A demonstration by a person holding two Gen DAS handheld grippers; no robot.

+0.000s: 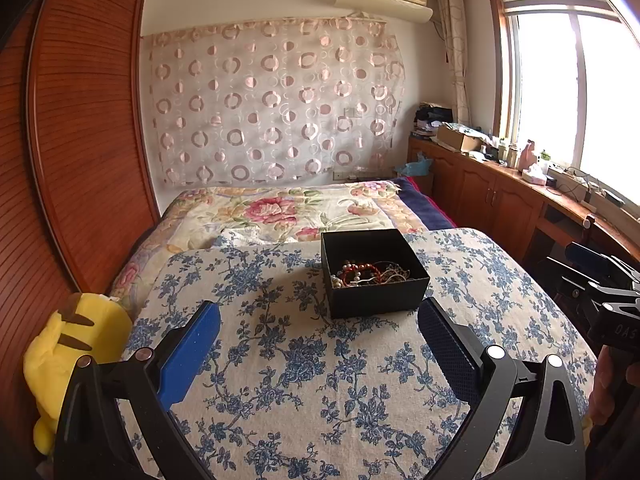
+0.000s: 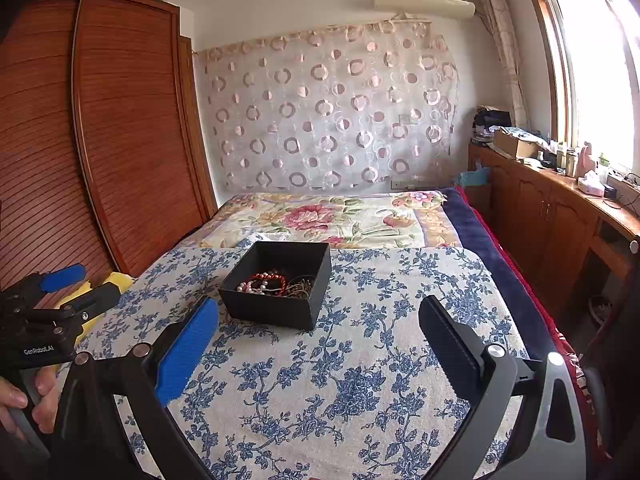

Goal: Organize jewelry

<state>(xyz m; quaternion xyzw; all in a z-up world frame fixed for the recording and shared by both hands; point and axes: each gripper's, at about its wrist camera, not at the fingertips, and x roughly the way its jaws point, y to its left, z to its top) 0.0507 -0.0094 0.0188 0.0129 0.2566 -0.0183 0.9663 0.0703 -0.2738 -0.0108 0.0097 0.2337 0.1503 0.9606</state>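
Note:
An open black box [image 1: 376,294] stands on the blue-flowered cloth [image 1: 300,380] and holds a tangle of jewelry [image 1: 370,274]: red beads, pearls and thin cords. My left gripper [image 1: 319,312] is open and empty, just in front of the box. In the right wrist view the box [image 2: 276,304] sits ahead and left, with the jewelry [image 2: 274,282] inside. My right gripper [image 2: 319,308] is open and empty, above the cloth [image 2: 340,380] to the right of the box. Each gripper shows at the other view's edge.
A yellow plush toy [image 1: 76,356] lies at the cloth's left edge beside the wooden wardrobe [image 1: 80,140]. A floral bedspread [image 1: 288,212] lies beyond the box. A wooden counter [image 1: 500,184] with clutter runs along the right under the window.

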